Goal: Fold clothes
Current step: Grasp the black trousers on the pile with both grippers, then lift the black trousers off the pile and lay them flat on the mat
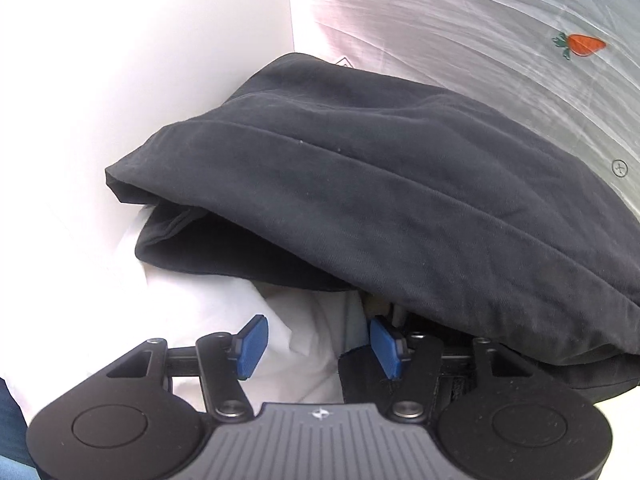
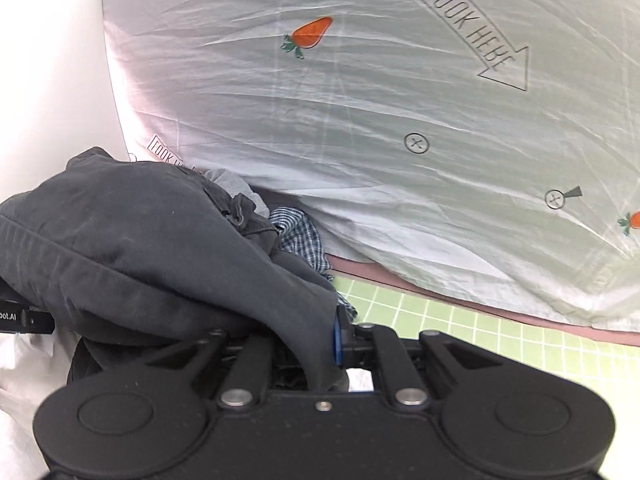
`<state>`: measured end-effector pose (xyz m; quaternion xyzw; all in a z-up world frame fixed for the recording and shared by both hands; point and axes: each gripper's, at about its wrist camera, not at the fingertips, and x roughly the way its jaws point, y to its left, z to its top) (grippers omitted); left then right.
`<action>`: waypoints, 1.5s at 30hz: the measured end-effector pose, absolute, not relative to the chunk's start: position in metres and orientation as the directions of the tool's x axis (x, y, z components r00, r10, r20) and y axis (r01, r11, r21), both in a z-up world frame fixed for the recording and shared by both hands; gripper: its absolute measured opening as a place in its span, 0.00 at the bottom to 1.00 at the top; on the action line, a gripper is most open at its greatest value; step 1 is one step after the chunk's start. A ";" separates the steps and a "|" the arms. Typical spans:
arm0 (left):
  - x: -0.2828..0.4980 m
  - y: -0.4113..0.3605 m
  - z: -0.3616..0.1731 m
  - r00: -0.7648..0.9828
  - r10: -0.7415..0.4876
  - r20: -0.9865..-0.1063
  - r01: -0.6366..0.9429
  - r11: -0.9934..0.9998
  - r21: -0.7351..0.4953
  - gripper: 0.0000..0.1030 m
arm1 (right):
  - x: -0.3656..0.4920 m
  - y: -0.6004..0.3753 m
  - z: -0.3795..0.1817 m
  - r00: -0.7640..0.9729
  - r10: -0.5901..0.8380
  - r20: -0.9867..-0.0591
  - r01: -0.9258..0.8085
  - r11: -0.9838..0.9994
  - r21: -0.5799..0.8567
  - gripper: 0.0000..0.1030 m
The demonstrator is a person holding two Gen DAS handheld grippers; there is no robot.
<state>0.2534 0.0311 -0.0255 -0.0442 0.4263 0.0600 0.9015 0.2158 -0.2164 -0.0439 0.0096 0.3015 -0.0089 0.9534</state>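
A: Left wrist view: the left gripper point(image 1: 316, 346) stands spread with nothing pinched, the dark garment point(image 1: 400, 184) heaped just ahead, so that side could sag.

B: Right wrist view: the right gripper point(image 2: 320, 340) is clamped on dark garment point(image 2: 132, 248) cloth; lifting could drag the checked cloth point(image 2: 300, 240) along.

The left tongs point(image 1: 318, 346) carry blue pads on black linkage arms with silver pivot screws; a ribbed grey housing bears a small white emblem; the right tongs point(image 2: 320, 340) are all black, with round side discs.
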 end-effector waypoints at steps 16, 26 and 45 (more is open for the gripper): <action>0.197 0.000 -0.030 0.615 -0.024 -0.788 -0.095 0.990 -0.104 0.57 | 0.081 -0.305 -0.008 0.864 -0.264 -0.429 0.281 0.959 -0.025 0.08; 0.123 -0.090 -0.041 0.596 -0.178 -0.783 0.158 0.982 -0.103 0.62 | -0.025 -0.440 0.034 0.708 -0.646 -0.285 0.641 0.758 -0.125 0.08; 0.035 -0.240 -0.131 0.392 -0.128 -0.911 0.105 0.990 -0.094 0.72 | -0.161 -0.561 -0.152 0.407 -0.478 -0.779 0.418 0.855 -0.307 0.21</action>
